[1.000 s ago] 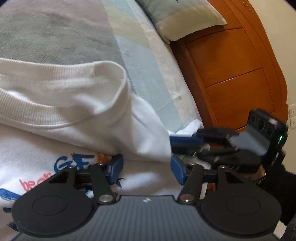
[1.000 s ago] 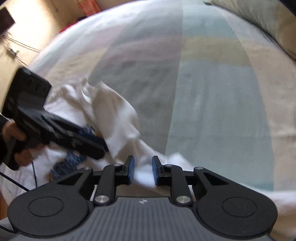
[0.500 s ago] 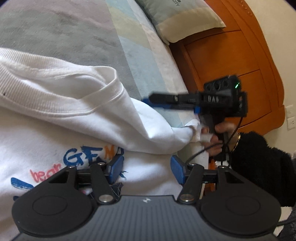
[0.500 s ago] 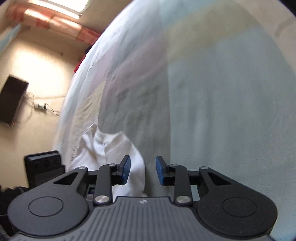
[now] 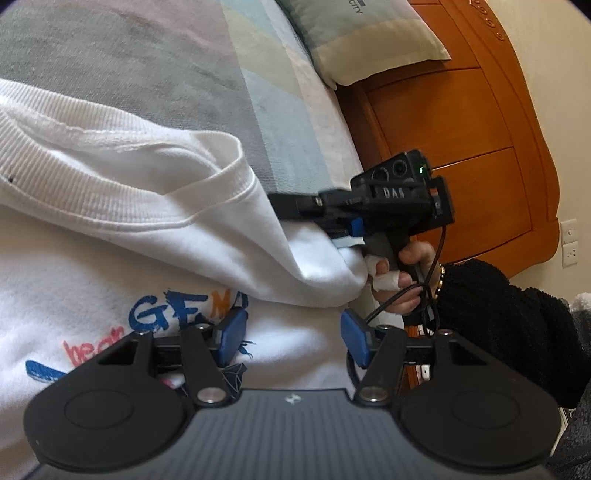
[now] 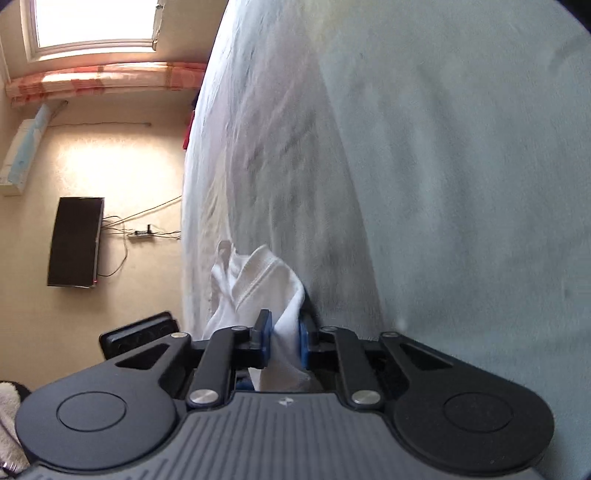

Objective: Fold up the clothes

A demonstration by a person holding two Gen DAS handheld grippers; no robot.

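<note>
While the right gripper point(image 6: 283, 341) sits at lower centre of its own view, its blue pads point(image 6: 266, 341) are clamped on a bunched fold of one white sweatshirt point(image 5: 122, 192). At centre right of the left wrist view, a person's hand point(image 5: 400, 277) in a black sleeve point(image 5: 498, 314) grips its handle. Low in that frame, the left gripper point(image 5: 291, 338) hovers with jaws apart above the chest print. One sweatshirt lies on the striped bedspread point(image 5: 155, 66), one pillow point(image 5: 365, 33) at upper right.
</note>
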